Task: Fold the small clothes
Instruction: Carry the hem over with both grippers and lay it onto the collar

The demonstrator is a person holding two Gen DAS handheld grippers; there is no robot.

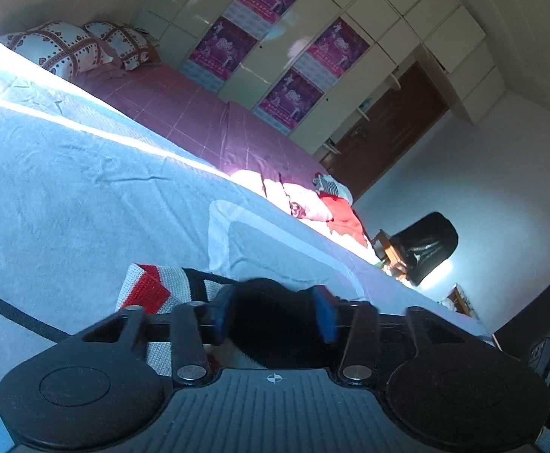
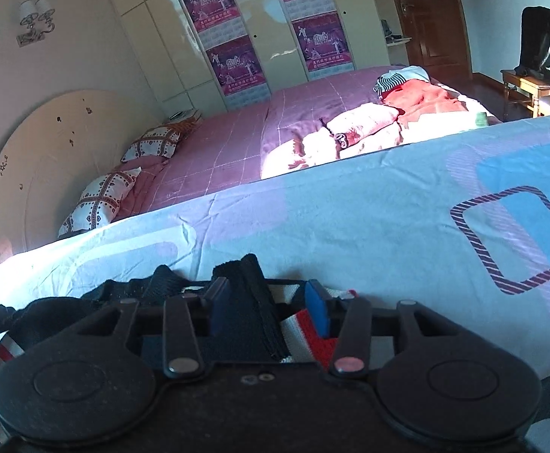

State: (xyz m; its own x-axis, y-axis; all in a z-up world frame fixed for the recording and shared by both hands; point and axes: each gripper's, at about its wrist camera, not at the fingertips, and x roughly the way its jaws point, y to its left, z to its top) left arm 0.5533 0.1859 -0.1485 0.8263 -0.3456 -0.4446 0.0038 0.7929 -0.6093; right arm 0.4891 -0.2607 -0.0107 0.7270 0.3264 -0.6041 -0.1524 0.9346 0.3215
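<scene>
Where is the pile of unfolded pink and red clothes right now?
The pile of clothes lies in sunlight on the far purple bedspread, just beyond the blue sheet, right of centre in both wrist views.

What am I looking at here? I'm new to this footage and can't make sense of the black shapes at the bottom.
Those shapes are two hand-held claws, each carrying its own camera looking along its blue-padded fingers. One picture comes from the left claw, the other from the right claw. Both hover low over a knit garment in black, white and red, lying on a pale blue sheet. The jaws of both stand open around bunched black fabric, not clamped on it. Behind, a purple bed holds a pile of clothes.
</scene>
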